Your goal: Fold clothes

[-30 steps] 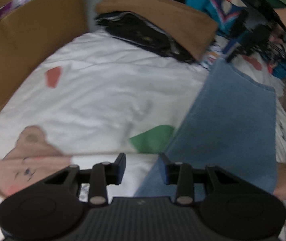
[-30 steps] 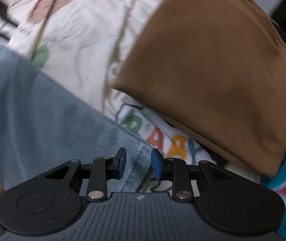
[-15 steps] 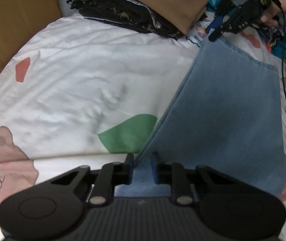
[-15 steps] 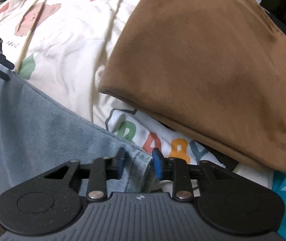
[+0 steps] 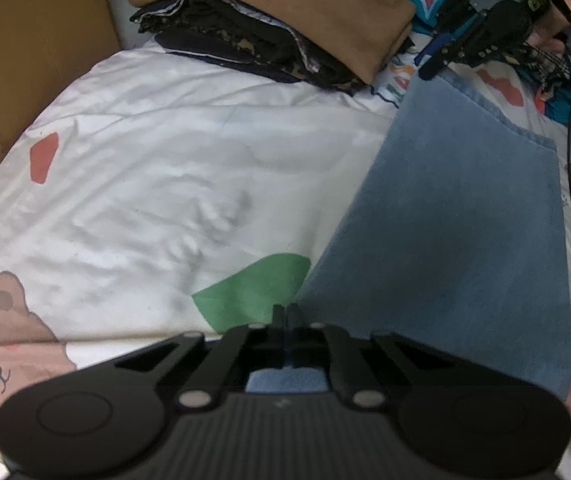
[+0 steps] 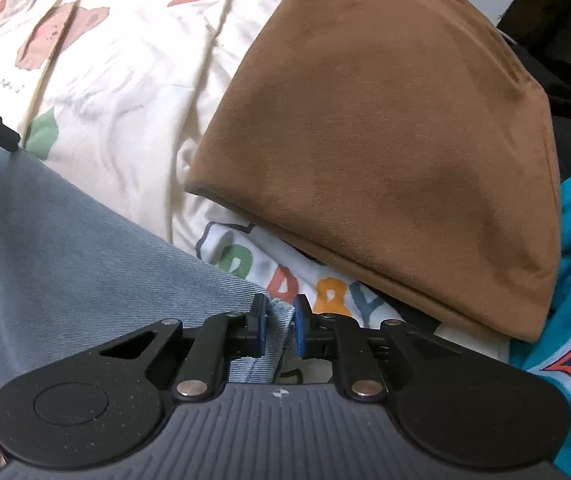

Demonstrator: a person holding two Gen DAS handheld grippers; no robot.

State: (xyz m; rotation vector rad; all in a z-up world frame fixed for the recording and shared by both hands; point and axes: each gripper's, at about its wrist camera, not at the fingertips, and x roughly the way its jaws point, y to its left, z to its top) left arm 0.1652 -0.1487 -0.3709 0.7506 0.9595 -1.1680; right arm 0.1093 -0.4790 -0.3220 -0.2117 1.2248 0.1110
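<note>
Both tools have drawn their jaws inward since the earlier frames, where the pads stood well apart over the cloth edges. Now the left tool [image 5: 284, 312] has its jaws fully together at one corner of the light blue denim garment [image 5: 457, 220]; the corner fabric runs in between them and shows again behind them, so I judge it is clamped. The right tool [image 6: 279, 320] is closing on another corner, where a bunched fold of the stitched hem sits between the blue pads [image 6: 300, 330]; the left pad touches the cloth, but on the right side I cannot tell if the pad presses already.

Denim like this should be soft but rather thick and a little heavy. It will hang down and not slide easily, and it is not fragile. The corners at the hem are a good place to take it, because the stitching there is firm.

In the left view the garment lies flat as a long smooth panel, from 6 o'clock up toward 1 o'clock, on a white bed sheet with cartoon prints [image 5: 165, 168]. It looks even in colour, with few wrinkles. At 12 o'clock a brown folded cloth [image 5: 285, 4] rests on a dark stack, well apart from the denim. A cardboard wall [image 5: 25, 60] stands at 10 o'clock.
</note>
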